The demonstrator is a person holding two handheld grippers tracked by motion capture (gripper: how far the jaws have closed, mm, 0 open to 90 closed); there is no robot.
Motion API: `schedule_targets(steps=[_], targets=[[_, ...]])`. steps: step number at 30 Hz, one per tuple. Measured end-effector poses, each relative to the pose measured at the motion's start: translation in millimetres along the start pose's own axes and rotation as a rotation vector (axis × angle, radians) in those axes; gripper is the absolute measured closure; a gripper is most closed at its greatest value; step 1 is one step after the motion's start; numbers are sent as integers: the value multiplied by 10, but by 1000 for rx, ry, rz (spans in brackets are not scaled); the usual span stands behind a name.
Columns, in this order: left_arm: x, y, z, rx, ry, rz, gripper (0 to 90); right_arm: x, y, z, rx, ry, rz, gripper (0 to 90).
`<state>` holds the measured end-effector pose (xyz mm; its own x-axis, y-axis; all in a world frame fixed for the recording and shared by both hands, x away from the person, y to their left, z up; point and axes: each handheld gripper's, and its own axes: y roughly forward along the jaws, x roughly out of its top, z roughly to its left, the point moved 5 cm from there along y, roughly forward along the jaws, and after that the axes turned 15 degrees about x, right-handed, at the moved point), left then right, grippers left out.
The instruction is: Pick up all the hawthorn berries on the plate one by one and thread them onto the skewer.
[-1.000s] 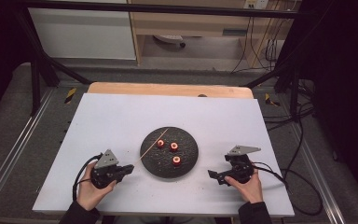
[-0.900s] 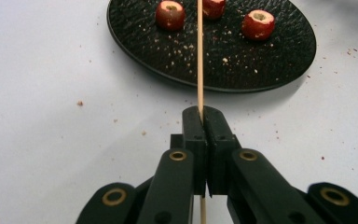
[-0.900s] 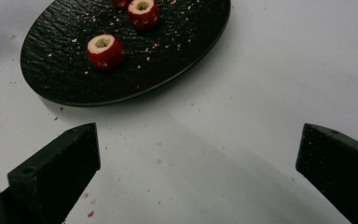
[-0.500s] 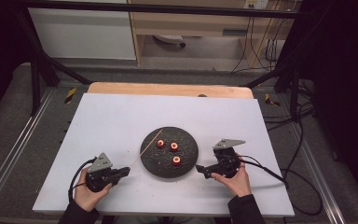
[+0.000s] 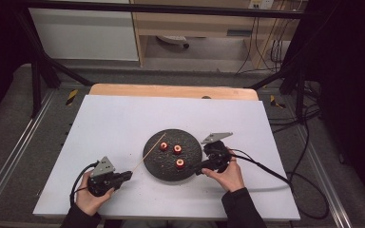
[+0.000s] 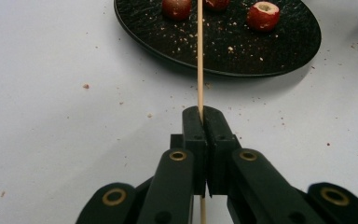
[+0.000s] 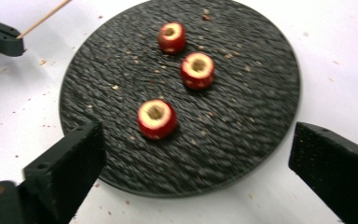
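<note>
A round, rough black plate (image 5: pixel 159 166) on the white counter (image 5: pixel 114 123) carries three cored red fruits (image 7: pixel 156 118). The left gripper (image 6: pixel 201 116) has its jaws closed on a thin wooden skewer (image 6: pixel 199 56). The right gripper (image 7: pixel 196 154) has its jaws wide open beside the plate.

Your right gripper (image 5: pixel 200 168) has left its spot well off the right edge of the black plate (image 5: pixel 154 165). It now sits at the plate's near right rim, jaws spread wide and pointing in toward the nearest cored red fruit (image 5: pixel 180 164). In the right gripper view that plate (image 7: pixel 261 88) lies between your open jaws with the fruit (image 7: pixel 156 118) just ahead.

Your left gripper (image 5: pixel 126 176) has dropped back toward you and swung its jaws toward the wooden skewer (image 5: pixel 149 152). Those jaws have now closed on the skewer's near end; the left gripper view shows the skewer (image 6: pixel 199 56) pinched between them.
</note>
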<state>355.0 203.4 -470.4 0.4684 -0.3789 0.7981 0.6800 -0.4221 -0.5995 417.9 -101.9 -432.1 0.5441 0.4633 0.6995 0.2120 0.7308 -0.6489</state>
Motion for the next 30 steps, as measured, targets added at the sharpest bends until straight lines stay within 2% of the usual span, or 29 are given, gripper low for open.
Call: schedule_targets(steps=[6, 14, 22, 27, 30], targets=[[-5, 9, -22, -1, 8, 4, 882, 156, 162, 63, 34, -19, 85, 135], [-5, 11, -24, 0, 12, 8, 881, 226, 363, 75, 53, -46, 228, 260], [-5, 10, -24, -1, 14, 10, 882, 247, 493, 30, 84, -28, 312, 416], [-4, 9, -24, -3, 14, 10, 881, 260, 554, 38, 112, -35, 351, 489], [-4, 10, -24, -3, 14, 10, 882, 254, 574, 25, 112, -43, 381, 527]])
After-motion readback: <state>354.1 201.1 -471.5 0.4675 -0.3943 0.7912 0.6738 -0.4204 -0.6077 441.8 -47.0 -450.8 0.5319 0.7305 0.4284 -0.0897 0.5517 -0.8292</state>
